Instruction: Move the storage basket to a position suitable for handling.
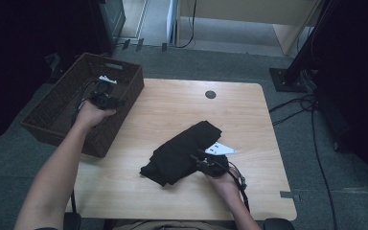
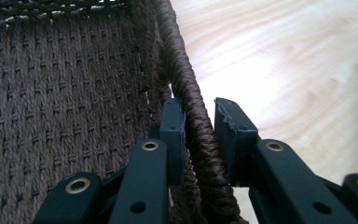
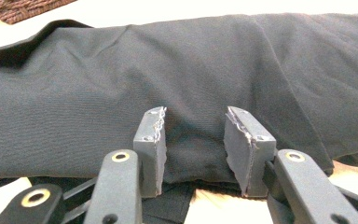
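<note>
Nearest the camera, the right gripper (image 1: 202,160) is held against the near edge of the folded black garment (image 1: 182,151), which lies on the wooden table (image 1: 172,110), well to the right of the wicker basket (image 1: 52,112). In the right gripper view the jaws stand part-way open astride the thick folded hem (image 3: 193,154); a gap is seen between each pad and the cloth, so no grip is judged to be made yet.

Farther off, the left gripper (image 1: 106,98) is set over the basket's right-hand rim (image 2: 200,135). In the left gripper view one jaw is placed inside the wall and the other outside it, narrowly spaced. The inner pad appears to touch the braid, while a slit of light remains at the outer pad; a firm hold cannot be confirmed.

The step in hand is judged to be the steadying of the basket while the garment is taken up. The next move calls for both pairs of jaws to be closed fully, after which the garment is to be lifted across to the basket.

The basket interior, as far as it is seen, holds nothing.
</note>
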The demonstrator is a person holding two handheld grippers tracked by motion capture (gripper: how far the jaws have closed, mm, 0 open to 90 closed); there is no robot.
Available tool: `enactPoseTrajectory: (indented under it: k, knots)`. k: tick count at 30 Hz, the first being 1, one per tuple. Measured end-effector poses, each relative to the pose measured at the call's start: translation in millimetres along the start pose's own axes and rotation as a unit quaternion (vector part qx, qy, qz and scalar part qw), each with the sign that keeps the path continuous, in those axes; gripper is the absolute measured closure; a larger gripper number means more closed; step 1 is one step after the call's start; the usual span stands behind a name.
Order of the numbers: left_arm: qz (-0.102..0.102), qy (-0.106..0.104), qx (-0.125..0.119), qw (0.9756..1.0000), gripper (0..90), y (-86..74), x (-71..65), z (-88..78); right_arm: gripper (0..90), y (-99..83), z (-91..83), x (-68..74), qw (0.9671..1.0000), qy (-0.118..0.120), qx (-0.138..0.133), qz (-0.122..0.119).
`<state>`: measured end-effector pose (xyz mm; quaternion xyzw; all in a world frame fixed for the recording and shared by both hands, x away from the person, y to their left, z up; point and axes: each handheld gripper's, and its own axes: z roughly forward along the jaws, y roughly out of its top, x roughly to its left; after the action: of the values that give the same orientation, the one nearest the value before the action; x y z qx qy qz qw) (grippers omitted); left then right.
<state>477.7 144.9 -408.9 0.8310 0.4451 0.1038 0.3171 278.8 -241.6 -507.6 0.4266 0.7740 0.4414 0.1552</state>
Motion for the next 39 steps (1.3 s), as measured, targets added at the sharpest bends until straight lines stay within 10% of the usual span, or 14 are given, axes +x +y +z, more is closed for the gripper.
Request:
enactPoseTrajectory:
  k: [13,39]
  knots:
    - [0.058,-0.043,-0.004,0.9974,75.6,2.0,-45.8,10.3,59.1,-0.4,0.4,-0.1,1.0,0.001,-0.002,0.002]
    - [0.049,-0.048,-0.023,0.9974,66.5,5.7,-58.4,-1.2,58.9,17.1,21.2,-13.0,0.9999,0.001,-0.015,0.005]
